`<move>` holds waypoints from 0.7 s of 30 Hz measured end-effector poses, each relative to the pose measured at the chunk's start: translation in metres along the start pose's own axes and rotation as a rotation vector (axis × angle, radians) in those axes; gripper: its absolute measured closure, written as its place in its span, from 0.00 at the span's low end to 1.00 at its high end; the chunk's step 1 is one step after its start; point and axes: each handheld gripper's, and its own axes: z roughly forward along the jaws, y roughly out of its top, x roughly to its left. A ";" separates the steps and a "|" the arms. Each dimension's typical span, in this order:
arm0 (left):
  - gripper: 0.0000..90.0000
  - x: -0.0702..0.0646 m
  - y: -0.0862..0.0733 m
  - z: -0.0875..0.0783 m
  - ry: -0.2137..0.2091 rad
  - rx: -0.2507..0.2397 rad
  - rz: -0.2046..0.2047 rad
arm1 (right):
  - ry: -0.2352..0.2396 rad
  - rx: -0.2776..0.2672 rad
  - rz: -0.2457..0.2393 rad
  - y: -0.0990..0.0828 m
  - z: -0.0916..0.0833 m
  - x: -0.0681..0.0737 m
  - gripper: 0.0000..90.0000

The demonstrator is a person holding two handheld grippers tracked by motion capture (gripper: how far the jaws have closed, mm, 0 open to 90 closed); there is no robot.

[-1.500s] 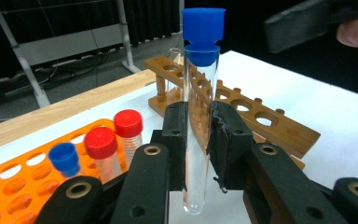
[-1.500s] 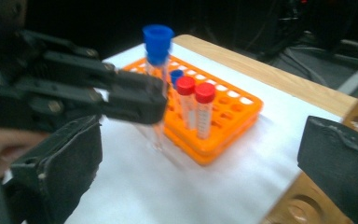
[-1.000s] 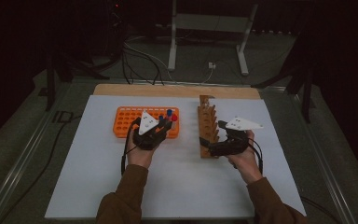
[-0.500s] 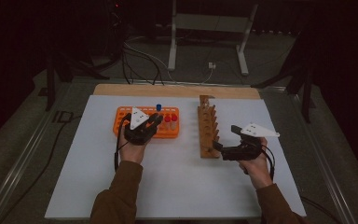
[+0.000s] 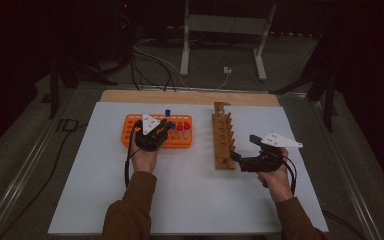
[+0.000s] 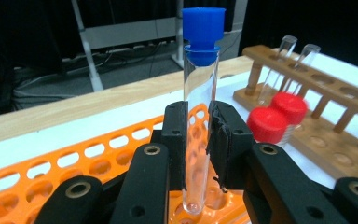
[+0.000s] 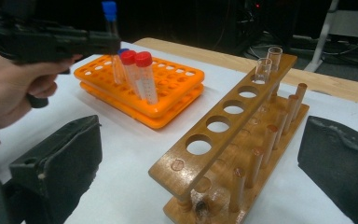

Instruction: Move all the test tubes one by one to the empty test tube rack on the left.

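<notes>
We note a clear test tube with a blue cap standing upright, its foot in a hole of the orange rack. The left gripper is clamped on the tube's glass, a pad pressed on either side, the cap well above the jaws. Just beside it in the same rack we see two red-capped tubes. In the high view the orange rack lies on the white sheet, with the wooden rack well to its right. Two uncapped glass tubes sit at the wooden rack's far end. The right gripper has its jaws wide apart, nothing between the pads, with the near end of the wooden rack before them.
</notes>
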 end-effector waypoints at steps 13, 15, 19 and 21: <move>0.86 0.001 -0.026 0.004 -0.011 0.121 0.047 | 0.000 0.001 0.008 -0.002 -0.001 -0.002 0.00; 0.86 0.000 -0.026 0.005 -0.012 0.142 0.066 | 0.002 0.004 0.005 -0.002 0.000 -0.001 0.00; 0.86 0.000 -0.030 0.008 -0.012 0.169 0.063 | 0.007 0.008 0.002 -0.002 0.001 0.000 0.00; 0.86 0.001 -0.030 0.008 -0.012 0.169 0.058 | 0.007 0.008 0.002 -0.003 0.001 0.000 0.00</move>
